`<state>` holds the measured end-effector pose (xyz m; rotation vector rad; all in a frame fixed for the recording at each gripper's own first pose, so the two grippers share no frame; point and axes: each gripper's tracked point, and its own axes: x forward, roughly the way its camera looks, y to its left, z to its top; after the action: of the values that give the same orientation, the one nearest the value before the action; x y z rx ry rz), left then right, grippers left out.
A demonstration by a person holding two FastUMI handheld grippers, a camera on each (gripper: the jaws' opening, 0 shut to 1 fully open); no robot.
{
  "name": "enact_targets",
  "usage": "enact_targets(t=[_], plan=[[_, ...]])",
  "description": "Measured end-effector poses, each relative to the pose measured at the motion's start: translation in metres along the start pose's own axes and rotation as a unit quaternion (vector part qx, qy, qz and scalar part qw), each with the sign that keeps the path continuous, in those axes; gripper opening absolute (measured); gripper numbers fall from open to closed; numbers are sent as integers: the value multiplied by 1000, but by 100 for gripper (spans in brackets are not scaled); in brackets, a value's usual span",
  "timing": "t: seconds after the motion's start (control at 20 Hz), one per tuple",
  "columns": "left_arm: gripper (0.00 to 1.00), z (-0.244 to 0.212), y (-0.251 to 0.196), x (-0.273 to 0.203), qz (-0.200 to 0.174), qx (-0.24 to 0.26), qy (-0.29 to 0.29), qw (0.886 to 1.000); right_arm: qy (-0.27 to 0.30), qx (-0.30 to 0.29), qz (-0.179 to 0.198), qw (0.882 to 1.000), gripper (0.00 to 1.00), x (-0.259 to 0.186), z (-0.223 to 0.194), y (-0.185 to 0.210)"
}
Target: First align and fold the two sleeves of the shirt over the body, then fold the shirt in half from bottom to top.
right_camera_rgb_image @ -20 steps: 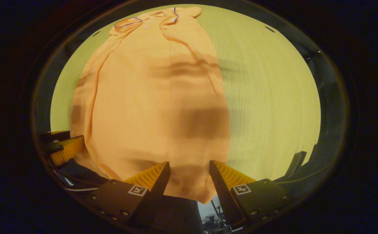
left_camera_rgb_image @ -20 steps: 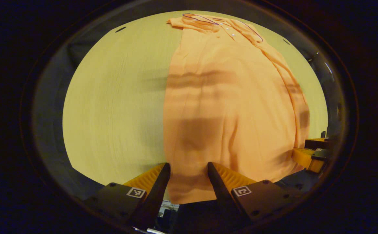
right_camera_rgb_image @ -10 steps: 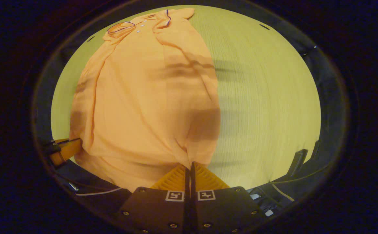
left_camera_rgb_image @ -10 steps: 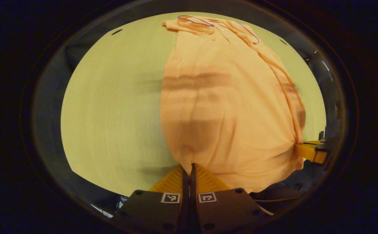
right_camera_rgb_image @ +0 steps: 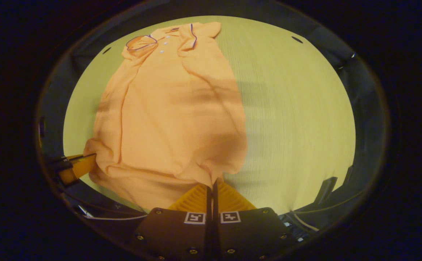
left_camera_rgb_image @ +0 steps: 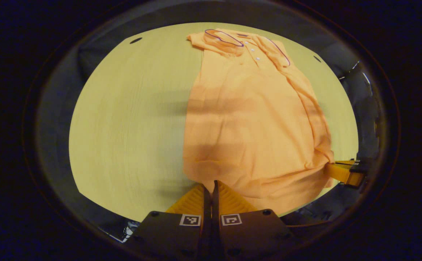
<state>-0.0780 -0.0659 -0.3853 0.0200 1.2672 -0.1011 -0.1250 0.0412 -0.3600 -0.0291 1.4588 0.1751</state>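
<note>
An orange polo shirt [left_camera_rgb_image: 250,116] [right_camera_rgb_image: 174,108] lies lengthwise on the pale wooden table [left_camera_rgb_image: 123,119] [right_camera_rgb_image: 298,116], collar at the far end, both sleeves folded in over the body. My left gripper [left_camera_rgb_image: 208,185] is shut on the shirt's bottom hem at its left corner. My right gripper [right_camera_rgb_image: 212,183] is shut on the hem at the right corner. The hem is lifted off the table and bunched near the fingers. The right gripper [left_camera_rgb_image: 341,170] also appears at the right edge of the left gripper view, and the left gripper [right_camera_rgb_image: 76,166] at the left edge of the right gripper view.
Bare table stretches to the left of the shirt in the left gripper view and to its right in the right gripper view. Dark booth surroundings ring the table's near edge [right_camera_rgb_image: 305,214].
Both grippers went from open around the hem to shut on it, then rose and moved forward a little. The hem now hangs lifted and wrinkled.
</note>
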Motion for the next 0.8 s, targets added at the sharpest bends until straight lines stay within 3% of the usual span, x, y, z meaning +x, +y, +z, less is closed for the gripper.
enact_targets(t=[0.3, 0.8], plan=[[6, 90, 3, -16, -4, -10, -59, 998, -66, 5, 14, 998, 1, -23, 90, 0], [7, 288, 0, -21, -7, -40, -171, 984, -168, 20, 25, 985, 1, -45, 267, -5]])
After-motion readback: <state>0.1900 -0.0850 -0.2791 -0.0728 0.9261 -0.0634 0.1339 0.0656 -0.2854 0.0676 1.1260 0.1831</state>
